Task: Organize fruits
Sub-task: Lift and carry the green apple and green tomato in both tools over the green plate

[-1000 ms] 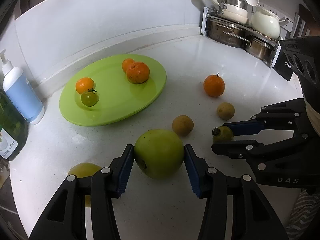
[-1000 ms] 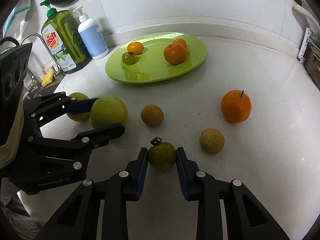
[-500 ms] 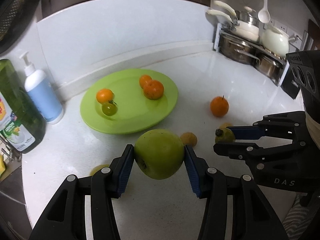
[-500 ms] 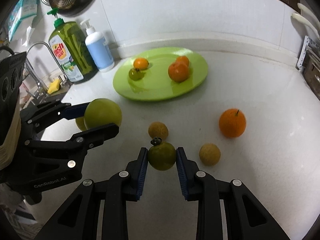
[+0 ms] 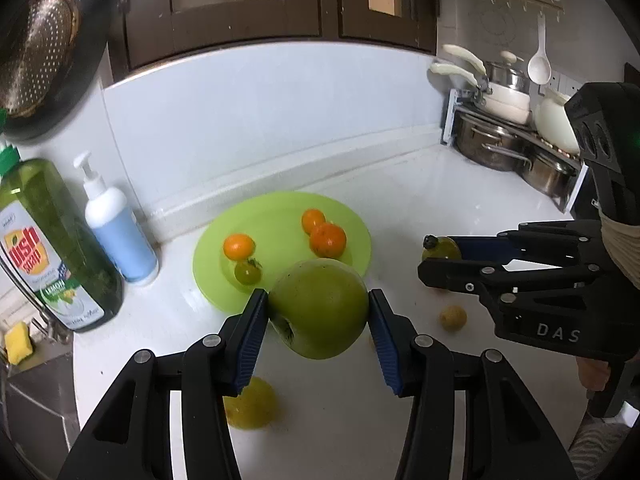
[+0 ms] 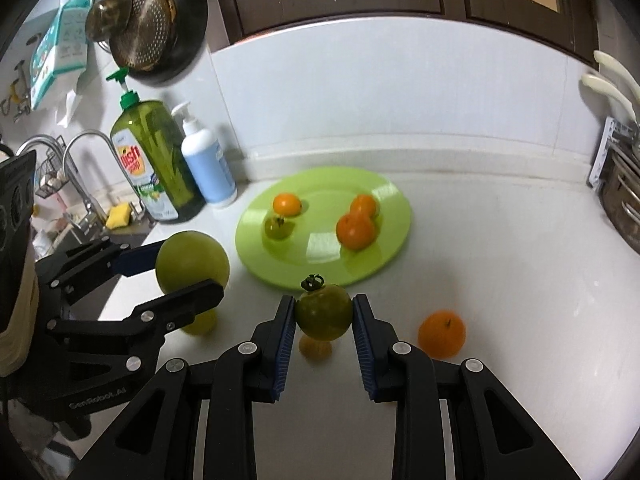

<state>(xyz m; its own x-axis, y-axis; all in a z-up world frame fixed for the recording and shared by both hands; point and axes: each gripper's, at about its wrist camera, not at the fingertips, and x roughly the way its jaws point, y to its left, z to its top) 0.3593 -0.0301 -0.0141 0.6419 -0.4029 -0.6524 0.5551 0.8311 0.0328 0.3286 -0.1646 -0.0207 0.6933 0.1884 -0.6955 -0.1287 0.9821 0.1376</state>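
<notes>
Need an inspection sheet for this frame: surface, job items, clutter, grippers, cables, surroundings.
Surface: white counter, glossy, no spills seen.
Job's things: green plate holds three orange fruits and one small green one. Loose on the counter: orange fruit, small brown fruit, yellow-green fruit.
Clutter: dish soap bottle and pump bottle beside the plate.
Grippers: left gripper shut on green apple, lifted; right gripper shut on green tomato, lifted.
Cables: nothing seen.
Surroundings: faucet and sponge at left, pot rack at right, colander on the wall.
</notes>
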